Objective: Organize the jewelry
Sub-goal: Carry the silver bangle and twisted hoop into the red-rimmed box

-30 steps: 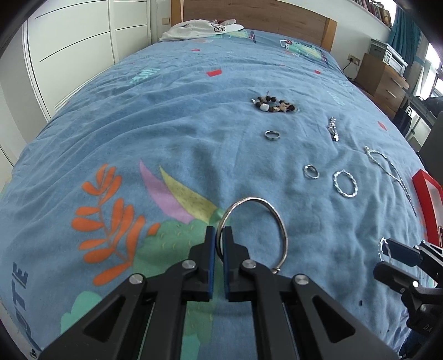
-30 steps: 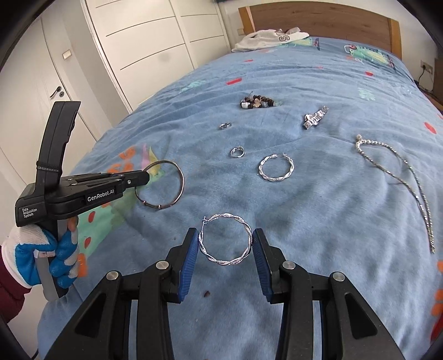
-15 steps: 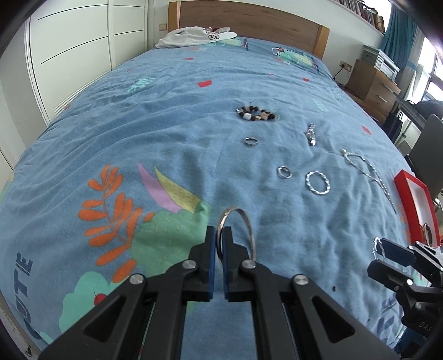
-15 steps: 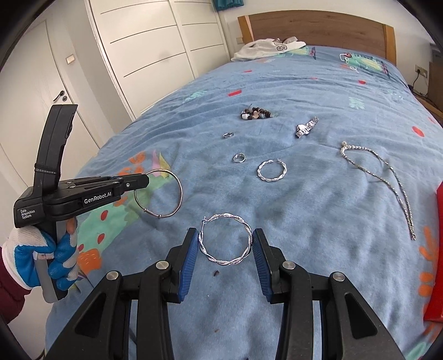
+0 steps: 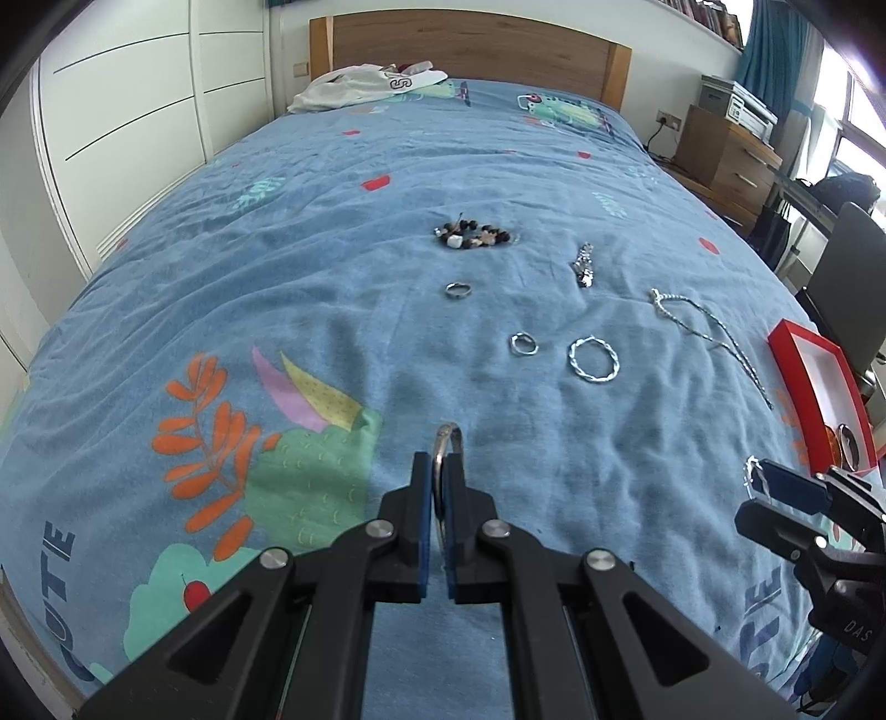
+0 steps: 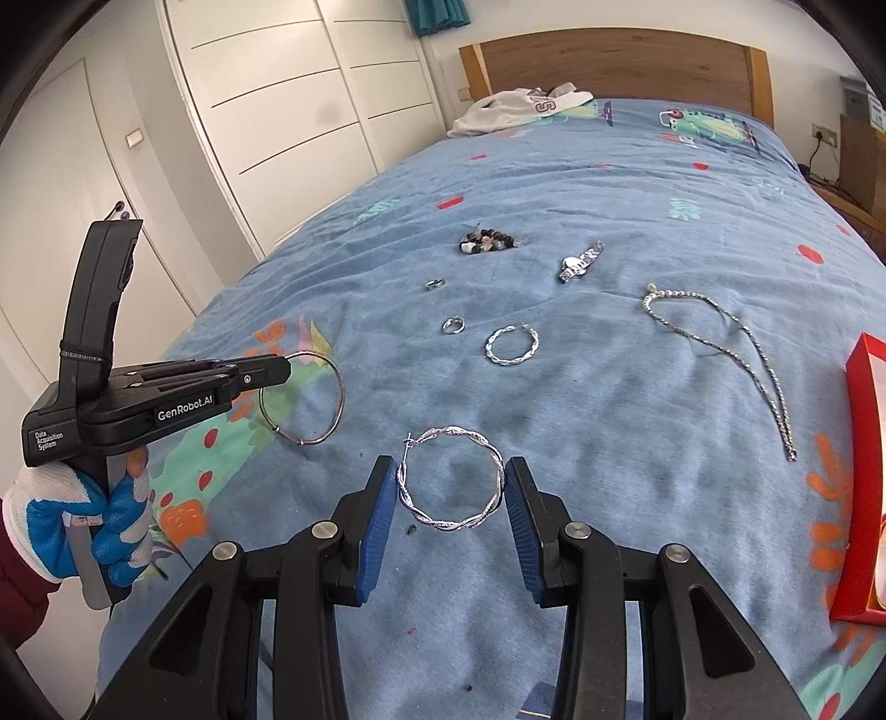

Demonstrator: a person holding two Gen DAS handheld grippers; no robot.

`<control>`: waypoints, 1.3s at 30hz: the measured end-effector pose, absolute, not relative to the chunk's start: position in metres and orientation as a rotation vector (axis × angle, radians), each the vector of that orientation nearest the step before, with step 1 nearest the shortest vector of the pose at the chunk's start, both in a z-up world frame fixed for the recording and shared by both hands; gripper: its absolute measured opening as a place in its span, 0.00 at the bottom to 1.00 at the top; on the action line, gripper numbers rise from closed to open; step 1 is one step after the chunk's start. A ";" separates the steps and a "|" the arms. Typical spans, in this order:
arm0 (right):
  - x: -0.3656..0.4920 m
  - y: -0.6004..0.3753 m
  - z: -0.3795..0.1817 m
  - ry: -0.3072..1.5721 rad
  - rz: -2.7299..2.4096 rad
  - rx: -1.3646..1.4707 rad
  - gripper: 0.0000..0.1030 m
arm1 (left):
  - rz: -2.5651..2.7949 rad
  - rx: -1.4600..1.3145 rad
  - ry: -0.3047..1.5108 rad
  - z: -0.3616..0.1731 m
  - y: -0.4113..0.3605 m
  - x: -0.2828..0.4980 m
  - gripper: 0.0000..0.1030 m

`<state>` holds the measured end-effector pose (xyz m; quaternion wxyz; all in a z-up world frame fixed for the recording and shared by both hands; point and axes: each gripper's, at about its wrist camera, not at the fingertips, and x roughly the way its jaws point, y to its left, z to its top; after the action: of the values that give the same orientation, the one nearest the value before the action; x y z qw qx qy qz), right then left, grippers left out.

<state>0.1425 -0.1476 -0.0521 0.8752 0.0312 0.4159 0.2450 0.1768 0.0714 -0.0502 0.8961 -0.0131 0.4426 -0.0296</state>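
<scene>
My left gripper (image 5: 437,471) is shut on a thin metal bangle (image 5: 449,435), which hangs edge-on above the blue bedspread; the right wrist view shows the same bangle (image 6: 310,440) dangling from the left gripper (image 6: 279,371). My right gripper (image 6: 449,487) is shut on a twisted silver hoop earring (image 6: 449,524), pressed flat between both blue pads. On the bed lie a matching hoop (image 5: 576,368), two small rings (image 5: 523,344) (image 5: 458,289), a bead bracelet (image 5: 476,235), a watch (image 5: 584,266) and a chain necklace (image 5: 714,338). An open red box (image 5: 819,387) sits at the right edge.
White clothing (image 5: 365,83) lies by the wooden headboard (image 5: 470,39). White wardrobe doors (image 6: 288,111) run along the left side of the bed. A wooden nightstand (image 5: 725,160) and a dark chair (image 5: 847,260) stand to the right. A gloved hand (image 6: 66,520) holds the left gripper.
Both grippers have risen and drawn back from the jewelry with their pieces held. The bangle has swung from facing the left camera to edge-on.
</scene>
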 end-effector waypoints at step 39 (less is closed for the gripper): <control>0.112 -0.361 0.006 0.750 0.169 0.147 0.38 | -0.470 0.094 0.821 0.044 -0.180 0.188 0.03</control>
<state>0.1121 -0.3610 0.0059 0.9245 0.0716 0.3653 0.0823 0.1878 -0.1796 0.0442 0.8892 0.0451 0.3951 -0.2261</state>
